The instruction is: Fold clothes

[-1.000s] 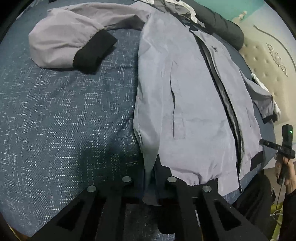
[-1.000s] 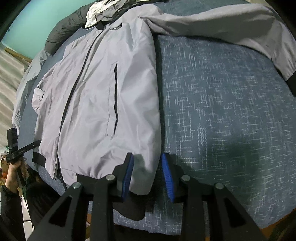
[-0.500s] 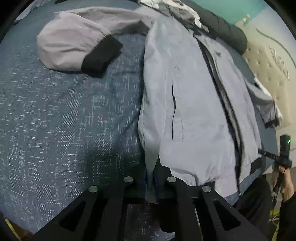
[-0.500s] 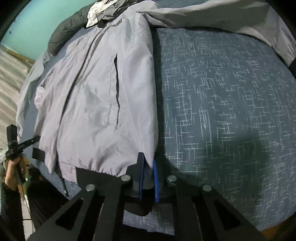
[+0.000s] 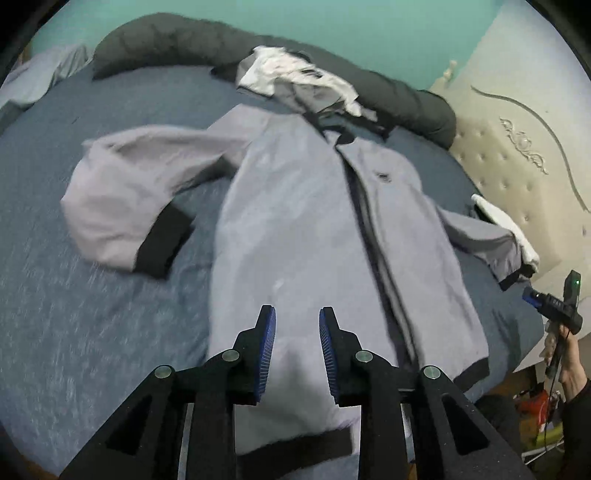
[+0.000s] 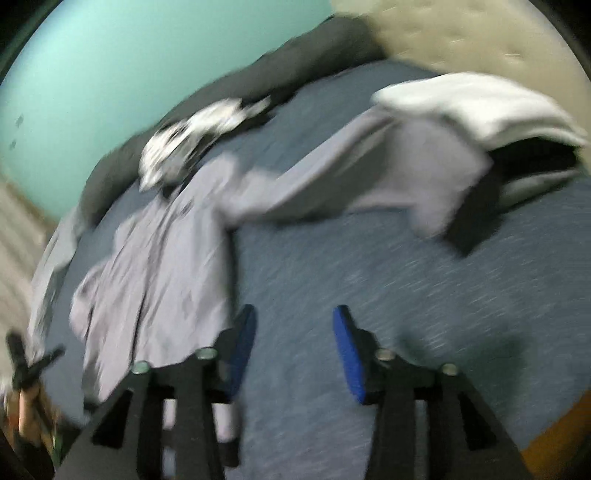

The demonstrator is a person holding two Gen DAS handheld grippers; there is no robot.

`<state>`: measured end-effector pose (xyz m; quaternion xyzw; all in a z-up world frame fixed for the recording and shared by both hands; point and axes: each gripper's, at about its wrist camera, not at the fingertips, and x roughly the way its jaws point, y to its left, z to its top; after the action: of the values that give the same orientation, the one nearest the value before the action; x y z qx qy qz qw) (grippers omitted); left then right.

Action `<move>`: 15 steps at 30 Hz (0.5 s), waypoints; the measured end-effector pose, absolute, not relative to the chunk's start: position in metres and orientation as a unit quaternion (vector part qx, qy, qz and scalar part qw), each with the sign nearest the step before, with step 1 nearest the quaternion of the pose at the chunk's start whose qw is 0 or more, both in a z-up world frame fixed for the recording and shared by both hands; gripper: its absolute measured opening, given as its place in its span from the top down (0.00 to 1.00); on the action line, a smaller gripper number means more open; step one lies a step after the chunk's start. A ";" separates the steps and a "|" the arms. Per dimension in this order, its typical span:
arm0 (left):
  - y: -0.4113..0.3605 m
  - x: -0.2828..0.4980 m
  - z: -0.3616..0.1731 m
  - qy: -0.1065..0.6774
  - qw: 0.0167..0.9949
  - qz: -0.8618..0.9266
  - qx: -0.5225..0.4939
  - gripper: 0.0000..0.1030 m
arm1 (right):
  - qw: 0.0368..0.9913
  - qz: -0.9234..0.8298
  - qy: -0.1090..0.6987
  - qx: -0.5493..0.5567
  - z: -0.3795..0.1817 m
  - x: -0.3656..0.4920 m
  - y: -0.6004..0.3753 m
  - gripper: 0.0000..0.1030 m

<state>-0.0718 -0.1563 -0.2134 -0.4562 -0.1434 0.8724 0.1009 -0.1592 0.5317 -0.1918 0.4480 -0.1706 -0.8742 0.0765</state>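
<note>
Bed (image 5: 66,332): blue flecked cover, fills most of both views; near edge cut off by the frame. Rt-wrist view badly smeared, so detail there is hard to make out.

Headboard (image 5: 517,155): cream, tufted, far right in the lt view; only a blurred patch in the rt view.

Dark bolster (image 5: 177,48): long, along the far edge against the teal wall (image 5: 332,22).

Jacket (image 5: 303,221): grey, black cuffs and hem, lies flat on the bed, front up, zip (image 5: 364,206) closed, collar toward the bolster. One sleeve (image 5: 122,192) bent back on the cover. Other sleeve (image 6: 369,173) runs out to a white folded cloth (image 6: 476,107), its cuff partly tucked under it. Hem cut off behind your lt tongs.

Pale crumpled garment (image 5: 295,79): at the collar, against the bolster; what it is, can't tell.

Your left gripper (image 5: 297,332): jaws have just been opening, now stand apart over the jacket's lower front, pads off the fabric, nothing clamped.

Your right gripper (image 6: 293,332): jaws have just been opening, wide apart over bare cover just beside the jacket's side edge. Released. A strip of grey cloth shows behind its left finger; touching or not, can't tell.
</note>
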 end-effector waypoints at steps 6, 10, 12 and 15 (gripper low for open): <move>-0.123 -0.105 -0.220 -0.152 0.117 0.877 -0.440 0.73 | -0.008 -0.880 -0.200 0.431 -0.195 -0.177 0.603 0.43; -0.105 -0.125 -0.232 -0.167 0.130 0.874 -0.436 0.73 | -0.030 -0.877 -0.197 0.437 -0.215 -0.187 0.613 0.43; -0.098 -0.132 -0.238 -0.170 0.131 0.875 -0.433 0.73 | -0.038 -0.876 -0.204 0.436 -0.224 -0.193 0.619 0.43; -0.090 -0.141 -0.249 -0.179 0.129 0.876 -0.429 0.73 | -0.046 -0.873 -0.207 0.440 -0.237 -0.204 0.626 0.38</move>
<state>-0.1410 -0.0903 -0.2493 -0.4292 -0.1788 0.8759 0.1290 -0.2036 0.6264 -0.2370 0.4398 -0.2073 -0.8726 -0.0459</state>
